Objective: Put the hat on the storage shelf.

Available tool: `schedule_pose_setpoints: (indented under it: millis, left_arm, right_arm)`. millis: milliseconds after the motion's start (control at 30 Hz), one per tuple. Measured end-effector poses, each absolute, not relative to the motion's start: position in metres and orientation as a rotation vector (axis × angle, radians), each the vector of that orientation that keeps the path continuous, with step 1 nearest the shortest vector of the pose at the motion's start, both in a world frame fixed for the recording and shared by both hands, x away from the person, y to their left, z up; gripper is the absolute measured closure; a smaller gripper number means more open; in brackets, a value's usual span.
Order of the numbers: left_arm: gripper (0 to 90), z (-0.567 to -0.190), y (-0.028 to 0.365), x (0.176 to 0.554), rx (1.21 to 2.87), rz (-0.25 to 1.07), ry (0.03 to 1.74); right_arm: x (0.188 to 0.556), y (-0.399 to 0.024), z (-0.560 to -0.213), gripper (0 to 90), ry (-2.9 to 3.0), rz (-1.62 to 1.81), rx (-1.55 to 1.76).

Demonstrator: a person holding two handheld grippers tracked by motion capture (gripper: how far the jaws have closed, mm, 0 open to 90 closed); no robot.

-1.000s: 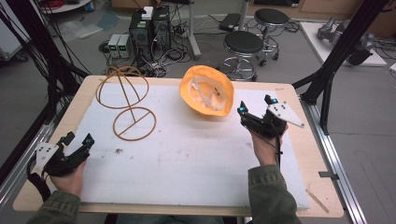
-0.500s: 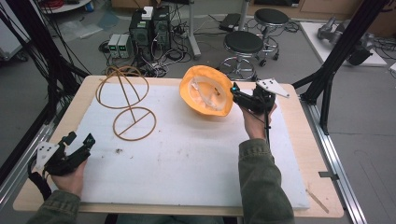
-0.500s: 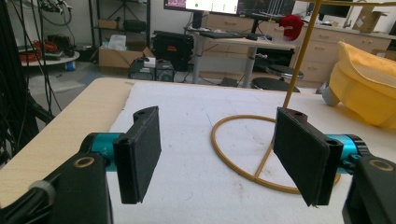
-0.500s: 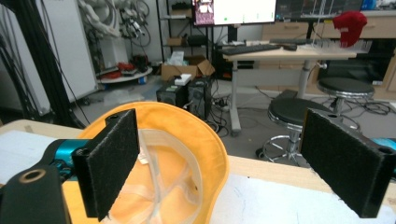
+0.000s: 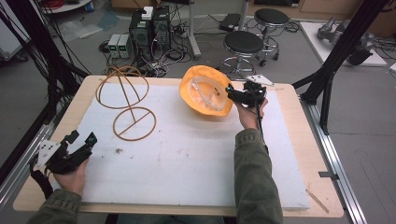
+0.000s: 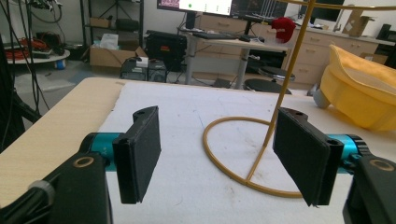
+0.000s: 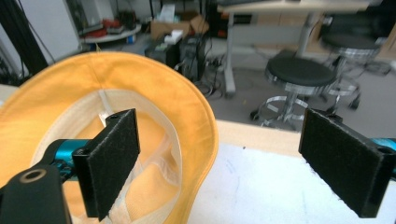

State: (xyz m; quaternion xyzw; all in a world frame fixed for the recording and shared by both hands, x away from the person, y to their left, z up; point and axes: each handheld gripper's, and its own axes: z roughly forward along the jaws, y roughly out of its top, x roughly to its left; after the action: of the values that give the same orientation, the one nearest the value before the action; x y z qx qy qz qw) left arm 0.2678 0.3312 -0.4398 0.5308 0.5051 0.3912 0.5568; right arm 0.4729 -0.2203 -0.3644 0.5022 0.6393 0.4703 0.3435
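Note:
A yellow bucket hat lies on its side at the back middle of the white mat, its opening turned toward the right. My right gripper reaches its right edge, open. In the right gripper view the right gripper straddles the hat's brim, with one pad inside the hat and the other outside, both clear of the cloth. A tan wire hat stand rises at the back left. At the mat's front left corner my left gripper is open and holds nothing. It faces the stand's base ring.
The white mat covers most of a wooden table. Black frame poles stand at both sides. Stools and computer boxes with cables sit on the floor behind the table.
My right gripper has moved left and toward the back, from the right side of the mat up to the hat's brim. The left gripper has barely shifted.

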Motion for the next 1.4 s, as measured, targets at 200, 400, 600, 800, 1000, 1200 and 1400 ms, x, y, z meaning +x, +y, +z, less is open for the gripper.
schedule_pose_setpoints:
  millis: [200,400,600,800,1000,1200,1400]
  left_arm:
    - [32.4,-0.44,0.331,0.269,1.237,0.916,1.196]
    - [32.4,-0.44,0.332,0.271,1.227,0.902,1.202]
    - [32.6,-0.441,0.331,0.271,1.235,0.904,1.203]
    - [32.5,-0.441,0.331,0.271,1.237,0.901,1.199]
    - [32.6,-0.441,0.331,0.271,1.238,0.901,1.199]
    - [32.6,-0.441,0.331,0.27,1.237,0.899,1.194]
    - [32.5,-0.44,0.331,0.27,1.239,0.898,1.192]
  right_arm:
    - [0.487,-0.217,-0.377,15.2,1.692,1.209,1.322]
    - [0.496,-0.21,-0.394,14.9,1.758,1.183,1.37]
    - [0.502,-0.209,-0.407,44.8,1.822,1.196,1.503]
    - [0.503,-0.213,-0.412,86.7,1.865,1.258,1.618]
    - [0.5,-0.205,-0.409,88.2,1.86,1.236,1.566]
    - [0.497,-0.202,-0.406,88.2,1.849,1.251,1.541]
    - [0.494,-0.194,-0.402,88.2,1.843,1.281,1.492]
